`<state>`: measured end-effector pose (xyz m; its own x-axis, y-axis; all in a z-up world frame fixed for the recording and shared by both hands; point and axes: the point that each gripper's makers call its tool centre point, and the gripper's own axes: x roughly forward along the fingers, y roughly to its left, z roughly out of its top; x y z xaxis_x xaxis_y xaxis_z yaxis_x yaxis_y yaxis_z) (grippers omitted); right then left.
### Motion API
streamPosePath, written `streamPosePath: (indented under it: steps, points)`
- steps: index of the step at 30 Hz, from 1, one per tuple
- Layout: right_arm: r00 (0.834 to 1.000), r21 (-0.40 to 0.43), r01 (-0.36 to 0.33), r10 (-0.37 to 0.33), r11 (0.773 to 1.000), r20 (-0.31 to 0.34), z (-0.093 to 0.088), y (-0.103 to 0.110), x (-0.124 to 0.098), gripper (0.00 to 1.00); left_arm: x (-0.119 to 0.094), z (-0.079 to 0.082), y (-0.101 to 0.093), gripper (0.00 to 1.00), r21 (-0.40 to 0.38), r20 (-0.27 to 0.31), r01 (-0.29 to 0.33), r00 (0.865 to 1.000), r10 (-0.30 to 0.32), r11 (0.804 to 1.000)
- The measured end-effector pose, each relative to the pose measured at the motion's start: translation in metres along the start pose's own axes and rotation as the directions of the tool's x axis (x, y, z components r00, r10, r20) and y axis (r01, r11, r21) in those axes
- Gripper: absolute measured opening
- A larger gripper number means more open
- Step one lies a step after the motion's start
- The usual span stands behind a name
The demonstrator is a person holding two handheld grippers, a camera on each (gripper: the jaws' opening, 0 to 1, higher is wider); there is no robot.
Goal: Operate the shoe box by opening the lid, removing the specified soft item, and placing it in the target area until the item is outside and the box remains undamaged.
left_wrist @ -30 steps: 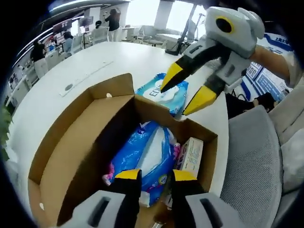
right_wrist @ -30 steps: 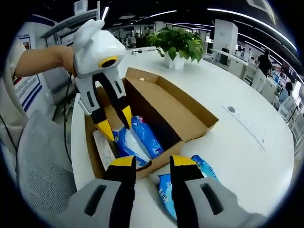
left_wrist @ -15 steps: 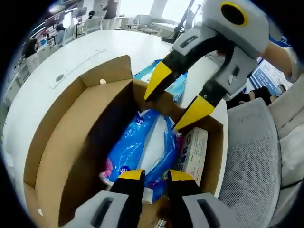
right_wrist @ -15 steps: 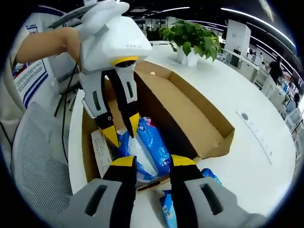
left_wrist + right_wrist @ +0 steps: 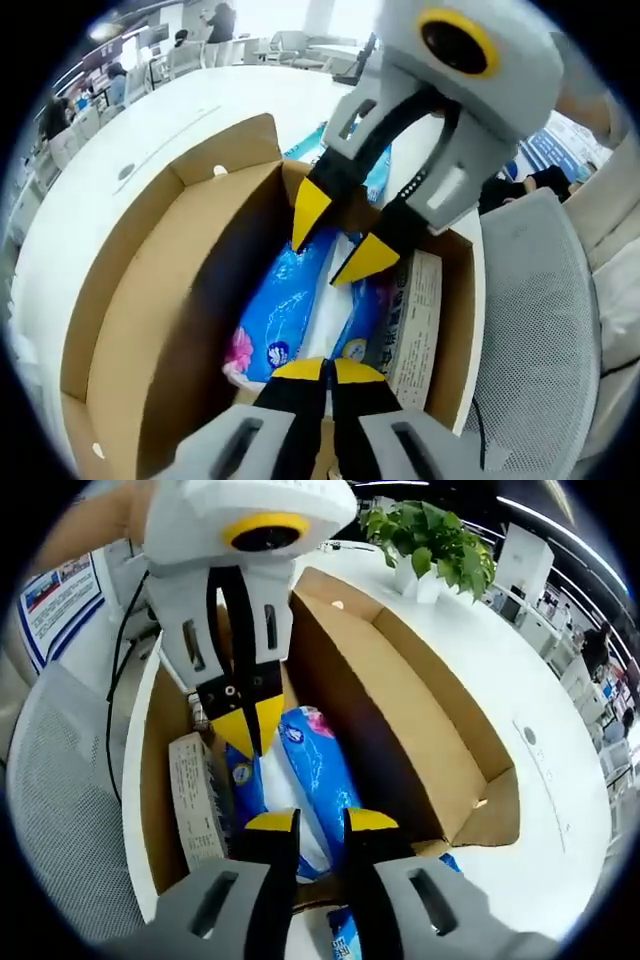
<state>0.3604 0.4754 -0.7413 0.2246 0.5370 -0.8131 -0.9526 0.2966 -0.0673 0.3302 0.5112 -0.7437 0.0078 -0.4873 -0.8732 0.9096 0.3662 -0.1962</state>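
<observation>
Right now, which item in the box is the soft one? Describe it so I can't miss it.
On the white table stands the open cardboard box. Inside lies a crinkly blue plastic pack with a white middle, beside a stiff, pale, printed carton.

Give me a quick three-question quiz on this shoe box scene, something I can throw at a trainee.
1. True or false: the lid of the cardboard box is shut.
2. What lies beside the blue soft pack inside the box? A) a small printed carton B) a shoe C) a glass bottle
3. Fill in: of the left tongs and the right tongs, the ____ pair has its jaws clearly apart.

Key: 1 false, the lid is folded open. 2 A. 3 right.
</observation>
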Motion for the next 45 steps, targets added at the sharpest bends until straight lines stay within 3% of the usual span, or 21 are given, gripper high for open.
streamPosePath:
  steps: [3, 25, 45]
  points:
    - [1.0, -0.008, 0.012, -0.012, 1.0, -0.014, -0.003, -0.001, 0.001, 0.0, -0.002, -0.002, 0.0, 0.0, -0.012, 0.004, -0.004, 1.0, 0.004, 1.0]
    - [0.997, 0.022, 0.024, -0.025, 0.999, 0.068, 0.02, 0.001, -0.022, 0.0, -0.032, 0.002, 0.001, 0.0, -0.072, 0.043, -0.083, 0.995, 0.086, 0.994]
    - [0.987, -0.038, 0.049, -0.043, 0.998, 0.156, 0.047, 0.0, -0.077, 0.0, -0.088, 0.04, -0.015, 0.0, -0.036, 0.114, -0.154, 0.981, 0.158, 0.987]
